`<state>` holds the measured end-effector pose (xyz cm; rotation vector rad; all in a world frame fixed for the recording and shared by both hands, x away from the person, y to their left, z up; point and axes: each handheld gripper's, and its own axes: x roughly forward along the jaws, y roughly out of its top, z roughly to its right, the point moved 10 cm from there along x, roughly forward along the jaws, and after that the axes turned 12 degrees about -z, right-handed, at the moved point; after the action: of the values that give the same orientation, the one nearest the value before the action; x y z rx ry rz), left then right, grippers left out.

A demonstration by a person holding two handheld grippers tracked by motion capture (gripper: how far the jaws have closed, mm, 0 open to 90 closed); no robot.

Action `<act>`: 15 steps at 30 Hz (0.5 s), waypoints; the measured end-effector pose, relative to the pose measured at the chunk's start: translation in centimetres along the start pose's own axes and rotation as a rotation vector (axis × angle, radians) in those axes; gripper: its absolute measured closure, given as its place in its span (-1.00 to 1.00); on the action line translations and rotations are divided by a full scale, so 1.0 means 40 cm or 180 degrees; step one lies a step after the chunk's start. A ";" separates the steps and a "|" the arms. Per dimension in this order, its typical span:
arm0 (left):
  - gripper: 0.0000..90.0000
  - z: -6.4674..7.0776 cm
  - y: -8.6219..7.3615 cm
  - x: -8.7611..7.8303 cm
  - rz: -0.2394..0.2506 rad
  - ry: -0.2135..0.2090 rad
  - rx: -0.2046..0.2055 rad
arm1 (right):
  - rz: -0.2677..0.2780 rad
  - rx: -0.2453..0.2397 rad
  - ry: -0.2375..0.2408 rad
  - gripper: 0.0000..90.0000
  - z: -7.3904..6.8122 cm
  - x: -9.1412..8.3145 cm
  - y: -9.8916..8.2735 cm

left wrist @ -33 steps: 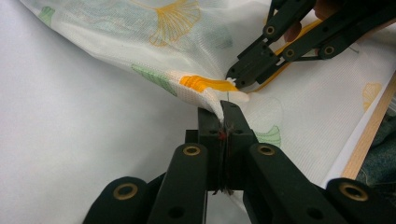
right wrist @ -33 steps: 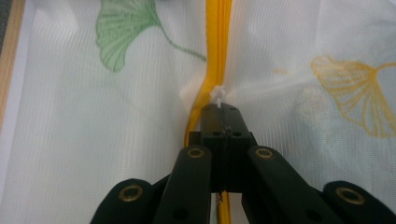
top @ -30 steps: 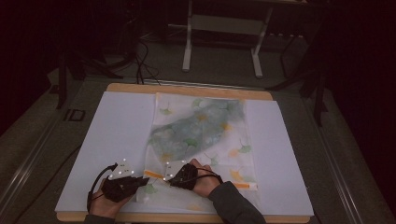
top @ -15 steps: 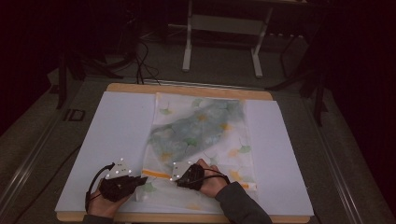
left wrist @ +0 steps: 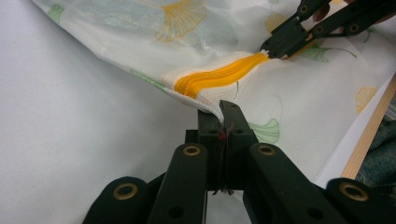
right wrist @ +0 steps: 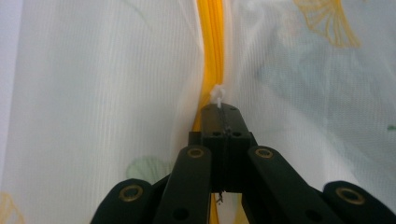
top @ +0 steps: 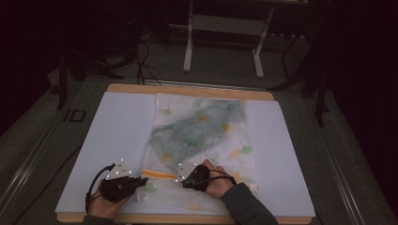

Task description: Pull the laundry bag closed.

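A thin bag (top: 202, 140) lies on the counter (top: 117, 126). Its orange zipper (left wrist: 219, 77) runs left to right between both tongs. The left tongs (left wrist: 223, 112) pinch the bag's corner. The right tongs (right wrist: 222, 109) pinch the white zipper pull (right wrist: 217, 95).

A sheer white mesh bag (top: 202, 140) printed with green and yellow ginkgo leaves is lying flat on the white table sheet, its orange zipper (left wrist: 219, 77) running along the near end, bunching slightly there.
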<state>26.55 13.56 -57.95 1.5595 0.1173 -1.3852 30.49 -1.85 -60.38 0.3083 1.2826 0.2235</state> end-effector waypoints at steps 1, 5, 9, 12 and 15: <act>0.97 0.001 0.000 0.000 -0.0003 -0.0005 -0.0005 | -0.0006 0.0017 0.0001 1.00 0.001 -0.002 -0.008; 0.97 0.002 0.000 0.003 -0.0012 -0.0003 0.0003 | -0.0031 0.0005 -0.0019 1.00 0.002 -0.008 -0.017; 0.97 -0.002 -0.001 -0.003 0.0001 -0.0003 -0.0016 | -0.0067 0.0004 -0.0052 1.00 0.005 -0.012 -0.031; 0.97 -0.002 -0.001 -0.003 0.0004 -0.0005 -0.0019 | -0.0085 0.0022 -0.0060 1.00 0.007 -0.016 -0.043; 0.97 -0.002 -0.002 -0.003 0.0003 -0.0003 -0.0020 | -0.0106 0.0020 -0.0070 1.00 0.009 -0.020 -0.056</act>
<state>26.53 13.71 -57.92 1.5536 0.1201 -1.3835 30.59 -4.28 -60.35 0.2938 1.2660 0.1874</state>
